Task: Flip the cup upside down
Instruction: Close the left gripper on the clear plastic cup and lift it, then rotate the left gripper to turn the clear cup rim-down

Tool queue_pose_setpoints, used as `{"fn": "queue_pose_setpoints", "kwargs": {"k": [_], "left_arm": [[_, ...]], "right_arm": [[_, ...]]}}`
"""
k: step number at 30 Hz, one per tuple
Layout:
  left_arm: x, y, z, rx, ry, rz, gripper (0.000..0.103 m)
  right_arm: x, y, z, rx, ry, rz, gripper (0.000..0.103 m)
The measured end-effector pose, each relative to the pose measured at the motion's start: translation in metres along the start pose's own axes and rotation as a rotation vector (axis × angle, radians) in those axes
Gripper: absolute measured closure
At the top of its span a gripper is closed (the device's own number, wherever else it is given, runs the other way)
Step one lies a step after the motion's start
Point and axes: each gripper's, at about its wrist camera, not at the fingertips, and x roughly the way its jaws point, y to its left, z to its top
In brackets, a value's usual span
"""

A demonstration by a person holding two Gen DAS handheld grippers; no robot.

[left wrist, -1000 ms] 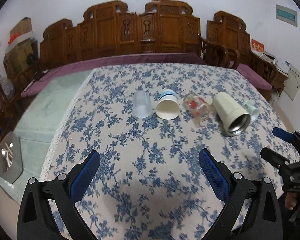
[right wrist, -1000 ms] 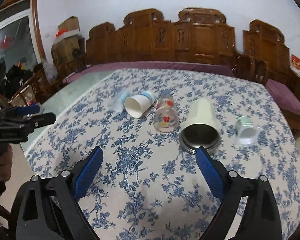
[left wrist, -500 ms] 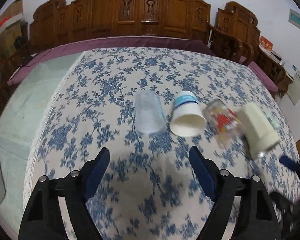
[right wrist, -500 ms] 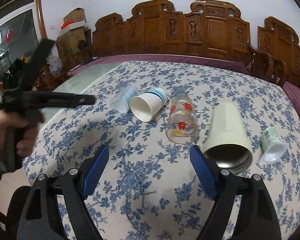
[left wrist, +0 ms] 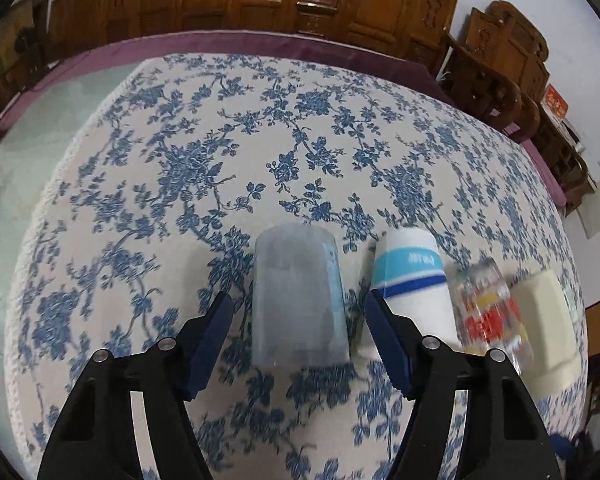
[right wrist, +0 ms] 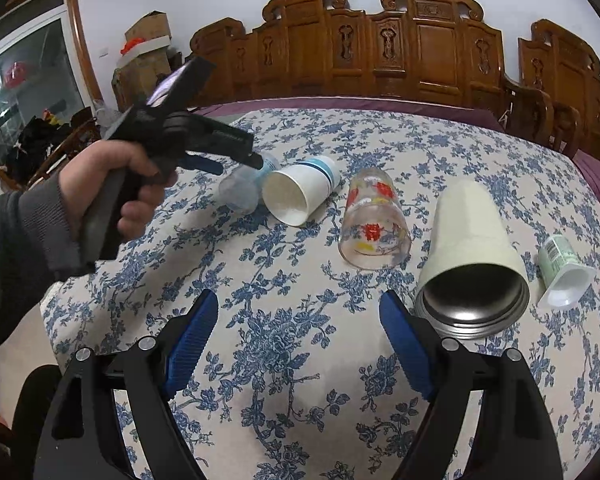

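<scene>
Blue rubber-faced pads on the left gripper point(left wrist: 298, 330) stand wide apart, one on each side of the frosted translucent plastic cup point(left wrist: 299, 298), neither pad touching it. The cup lies on its side on the blue-flowered white tablecloth point(left wrist: 228, 152), mouth toward the camera, base pointing away; it is the leftmost of a row of five toppled vessels. Just beside it on the right lies the white paper cup with blue bands point(left wrist: 412, 276), close enough that the right pad sits in the narrow gap between the two.

Judgement on handling: the frosted cup looks thin-walled and light, likely to flex under hard squeeze and to roll or skid on the cloth if nudged. A gentle closure across the mid-body, short of the soft rim, appears soundest; the neighbouring paper cup may be disturbed.

The right gripper point(right wrist: 298, 340) hangs with its jaws apart and empty, near the table edge, well short of the row. Beyond it lie a clear glass tumbler with red print point(right wrist: 374, 226), a cream steel-lined tumbler point(right wrist: 470, 256) and a small green-labelled white pot point(right wrist: 564, 270). Carved wooden chairs point(right wrist: 380, 48) stand behind the table.

Against half a second ago, the left gripper has advanced from well short of the frosted cup to straddling it. The right gripper's position is little altered.
</scene>
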Motion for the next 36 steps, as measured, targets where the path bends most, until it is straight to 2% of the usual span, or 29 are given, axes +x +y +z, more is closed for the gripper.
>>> {"fn": "queue_pose_setpoints", "kwargs": {"k": [8,10,13,16,21,26,36], "left_arm": [[0.030,0.000,0.010,-0.022,0.084,0.035,0.039],[0.033,0.000,0.008,-0.022,0.102,0.035,0.050],[0.027,-0.003,0.003,-0.017,0.101,0.041,0.050],[0.007,-0.009,-0.007,0.011,0.066,0.047,0.050],[-0.041,-0.027,-0.038,0.059,0.001,0.011,0.050],[-0.083,-0.051,-0.089,0.099,-0.054,-0.029,0.050],[-0.097,-0.097,-0.180,0.167,-0.062,-0.088,0.050]], "right_arm": [[0.003,-0.006,-0.007,0.004,0.019,-0.007,0.018],[0.003,-0.007,-0.008,0.004,0.019,-0.008,0.018],[-0.001,-0.008,-0.008,0.007,0.012,-0.008,0.018],[-0.006,-0.008,-0.008,0.004,0.006,-0.016,0.018],[-0.020,-0.011,-0.013,0.004,-0.009,-0.044,0.018],[-0.040,-0.021,-0.021,0.025,-0.026,-0.084,0.018],[-0.072,-0.043,-0.045,0.063,-0.036,-0.158,0.018]]}}
